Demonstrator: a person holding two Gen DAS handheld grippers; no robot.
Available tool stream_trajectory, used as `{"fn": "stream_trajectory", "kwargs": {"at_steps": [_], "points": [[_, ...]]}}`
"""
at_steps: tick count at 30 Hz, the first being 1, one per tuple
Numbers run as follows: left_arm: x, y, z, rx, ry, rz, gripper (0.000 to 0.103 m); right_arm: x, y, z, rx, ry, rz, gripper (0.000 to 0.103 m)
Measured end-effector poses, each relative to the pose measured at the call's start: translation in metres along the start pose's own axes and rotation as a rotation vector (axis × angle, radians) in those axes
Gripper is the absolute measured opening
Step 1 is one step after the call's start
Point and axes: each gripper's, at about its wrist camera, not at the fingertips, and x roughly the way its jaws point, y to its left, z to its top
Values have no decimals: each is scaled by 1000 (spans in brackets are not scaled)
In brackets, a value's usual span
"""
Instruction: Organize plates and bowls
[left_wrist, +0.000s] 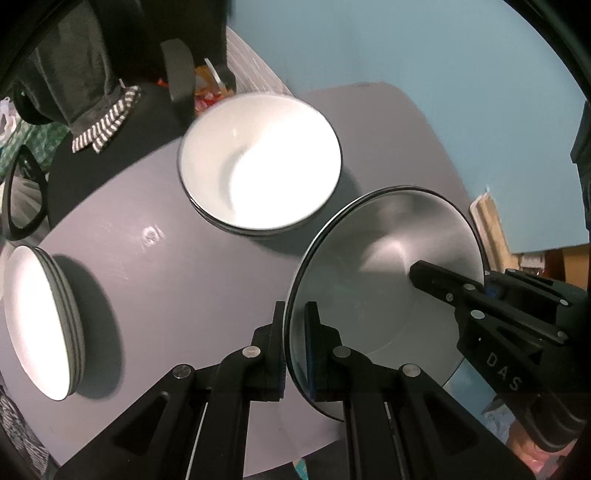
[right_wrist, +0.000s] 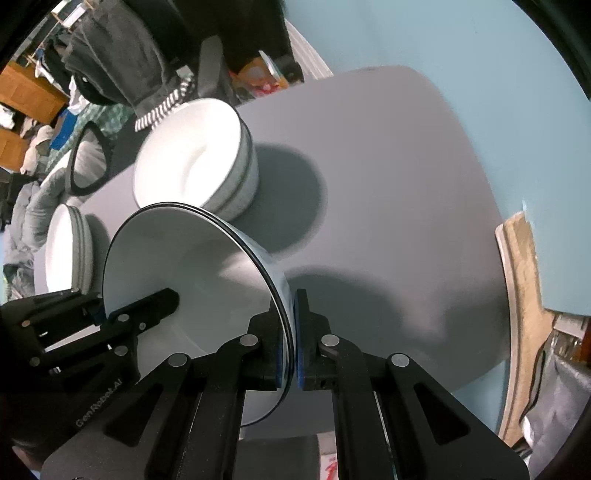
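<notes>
Both the left gripper (left_wrist: 295, 317) and right gripper (right_wrist: 291, 314) clamp opposite rims of one bowl (left_wrist: 388, 266) above the desk's (left_wrist: 184, 277) near edge, leaving it to join the bowl stack (left_wrist: 258, 162) mid-desk; the plates (left_wrist: 40, 325) sit stacked at the left edge.

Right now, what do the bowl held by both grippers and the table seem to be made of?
The held bowl, clamped on its rim by the left gripper and the right gripper, looks like glazed ceramic: smooth white inside with soft sheen and a thin dark rim line, though enamel is possible. The table looks like matte grey laminate or painted board: flat, even colour, faint scuffs.
</notes>
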Motion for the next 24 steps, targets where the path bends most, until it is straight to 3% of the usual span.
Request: {"fn": "stream_trajectory", "kwargs": {"at_steps": [12, 24], "points": [[-29, 18, 22, -27, -74, 19, 8, -15, 28, 22, -55, -52, 2, 5], [-26, 42, 57, -85, -96, 40, 8, -11, 46, 62, -103, -56, 4, 5]]}}
